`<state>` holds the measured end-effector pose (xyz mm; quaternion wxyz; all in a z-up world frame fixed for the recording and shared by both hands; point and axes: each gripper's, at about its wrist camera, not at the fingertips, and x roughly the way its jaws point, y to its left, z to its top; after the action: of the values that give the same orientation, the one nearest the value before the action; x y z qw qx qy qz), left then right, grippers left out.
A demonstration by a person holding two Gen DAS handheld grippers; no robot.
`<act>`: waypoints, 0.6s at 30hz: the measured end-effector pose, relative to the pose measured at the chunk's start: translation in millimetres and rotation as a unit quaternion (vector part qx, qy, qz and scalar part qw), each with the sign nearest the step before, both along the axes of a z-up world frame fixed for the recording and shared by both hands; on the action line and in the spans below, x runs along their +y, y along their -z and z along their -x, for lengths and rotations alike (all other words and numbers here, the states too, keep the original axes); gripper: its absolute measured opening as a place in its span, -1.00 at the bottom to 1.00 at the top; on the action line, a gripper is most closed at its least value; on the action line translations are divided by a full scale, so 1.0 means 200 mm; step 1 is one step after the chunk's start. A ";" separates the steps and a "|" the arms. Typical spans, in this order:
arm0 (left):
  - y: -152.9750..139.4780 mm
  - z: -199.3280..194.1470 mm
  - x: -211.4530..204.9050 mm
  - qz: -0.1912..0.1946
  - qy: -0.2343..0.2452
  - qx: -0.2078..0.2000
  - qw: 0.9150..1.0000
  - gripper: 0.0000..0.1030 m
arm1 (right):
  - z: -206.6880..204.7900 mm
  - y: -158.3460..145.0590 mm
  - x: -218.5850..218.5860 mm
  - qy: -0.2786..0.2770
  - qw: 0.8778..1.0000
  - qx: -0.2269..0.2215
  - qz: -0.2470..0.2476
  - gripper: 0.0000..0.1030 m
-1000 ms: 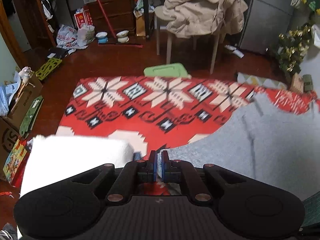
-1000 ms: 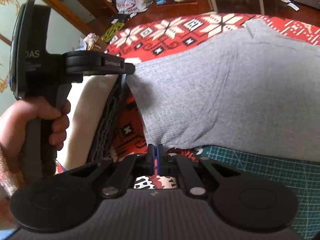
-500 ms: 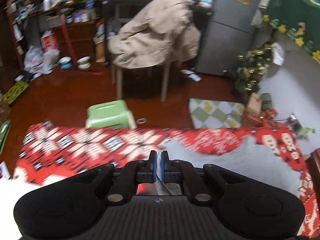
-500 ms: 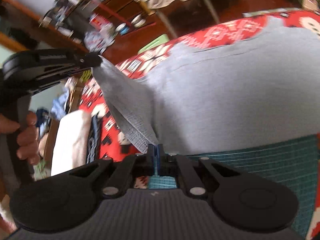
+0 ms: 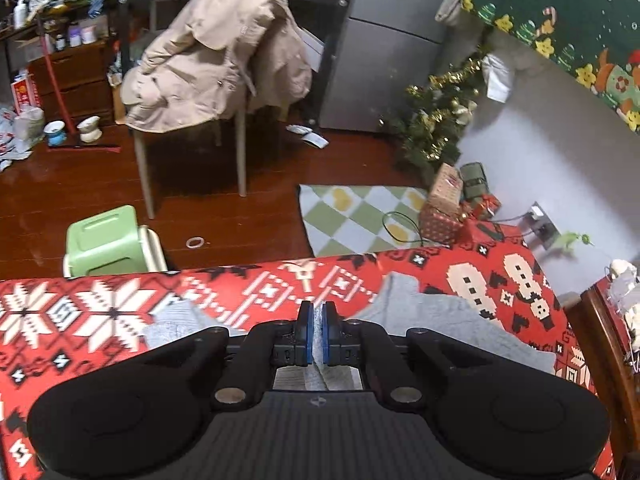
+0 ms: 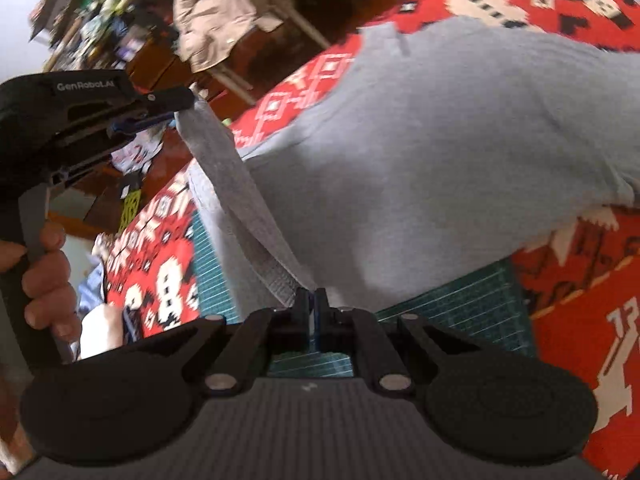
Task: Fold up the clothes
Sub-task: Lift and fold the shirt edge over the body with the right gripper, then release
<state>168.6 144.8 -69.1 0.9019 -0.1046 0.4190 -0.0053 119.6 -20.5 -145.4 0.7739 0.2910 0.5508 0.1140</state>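
Note:
A grey knitted garment [image 6: 440, 152] lies spread on the red patterned blanket [image 6: 580, 272]. My right gripper [image 6: 311, 300] is shut on its near hem corner. My left gripper [image 5: 316, 320] is shut on another corner of the hem, lifted above the blanket; it shows in the right wrist view [image 6: 176, 100] at upper left, with the hem stretched taut between both grippers. In the left wrist view the garment [image 5: 440, 320] lies below and right of the fingers.
A green cutting mat [image 6: 452, 312] lies under the garment's near edge. A folded white cloth [image 6: 100, 332] sits at left. Beyond the blanket's far edge are a green stool [image 5: 108, 240], a chair with a beige coat [image 5: 212, 60] and a small Christmas tree [image 5: 436, 120].
Both grippers have lifted the garment's hem off the blanket and swung it right and forward. The left gripper rose well above the surface, and the hem now hangs taut between them.

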 end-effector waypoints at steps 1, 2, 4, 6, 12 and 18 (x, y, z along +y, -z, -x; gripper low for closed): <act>0.02 -0.01 -0.02 0.000 0.003 0.004 1.000 -0.92 | -0.01 0.02 -0.02 0.008 1.000 0.004 0.000 -0.96; 0.04 -0.02 -0.03 0.001 0.007 0.007 1.000 -0.92 | -0.01 0.03 -0.03 0.014 1.000 0.008 0.000 -0.96; 0.08 -0.04 -0.05 0.005 0.013 0.012 1.000 -0.92 | -0.01 0.06 -0.05 0.023 1.000 0.016 -0.002 -0.96; 0.11 -0.06 -0.08 0.005 0.018 0.017 1.000 -0.92 | -0.01 0.08 -0.07 0.031 0.999 0.024 -0.003 -0.96; 0.14 -0.09 -0.11 0.017 0.030 0.019 0.999 -0.92 | 0.01 0.08 -0.10 0.052 0.998 0.027 -0.005 -0.96; 0.17 -0.09 -0.16 0.021 0.048 0.027 0.998 -0.92 | 0.04 0.08 -0.10 0.068 0.997 0.033 -0.004 -0.97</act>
<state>187.4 113.3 -103.1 0.8868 -0.1035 0.4471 -0.0543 111.7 -39.8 -160.7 0.7601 0.3347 0.5544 0.0539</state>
